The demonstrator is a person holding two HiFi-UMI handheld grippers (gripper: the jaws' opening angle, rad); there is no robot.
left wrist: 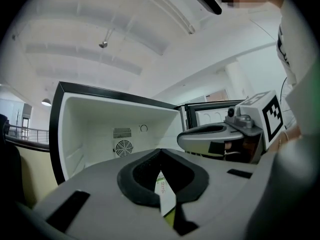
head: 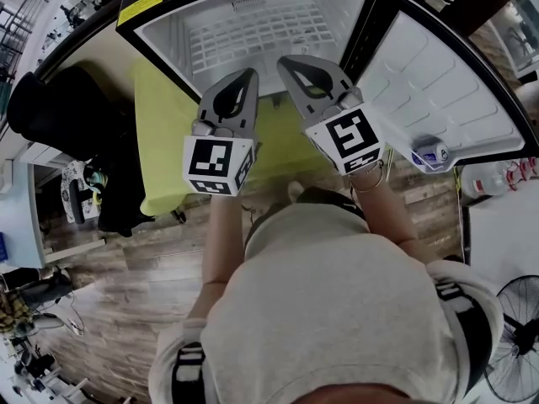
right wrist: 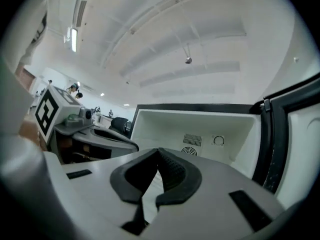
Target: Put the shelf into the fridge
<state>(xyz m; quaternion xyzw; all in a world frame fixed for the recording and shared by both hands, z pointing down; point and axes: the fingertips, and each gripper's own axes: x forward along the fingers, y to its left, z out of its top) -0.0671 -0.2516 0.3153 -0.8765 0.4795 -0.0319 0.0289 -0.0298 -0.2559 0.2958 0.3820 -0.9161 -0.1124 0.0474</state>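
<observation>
Head view shows the left gripper (head: 251,76) and right gripper (head: 286,62) side by side just in front of the open fridge (head: 168,13). The left gripper view (left wrist: 161,153) and the right gripper view (right wrist: 159,152) show each pair of jaws with tips together, gripping nothing. The white wire shelf (head: 253,36) lies farther off inside the fridge, apart from both. The fridge door (head: 438,82) stands open on the right.

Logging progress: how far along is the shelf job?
Done, it seems: the white wire shelf lies inside the open fridge. In hand: nothing; the left gripper and right gripper are shut and empty in front of it. Left: perhaps only the door, which stands open.
</observation>
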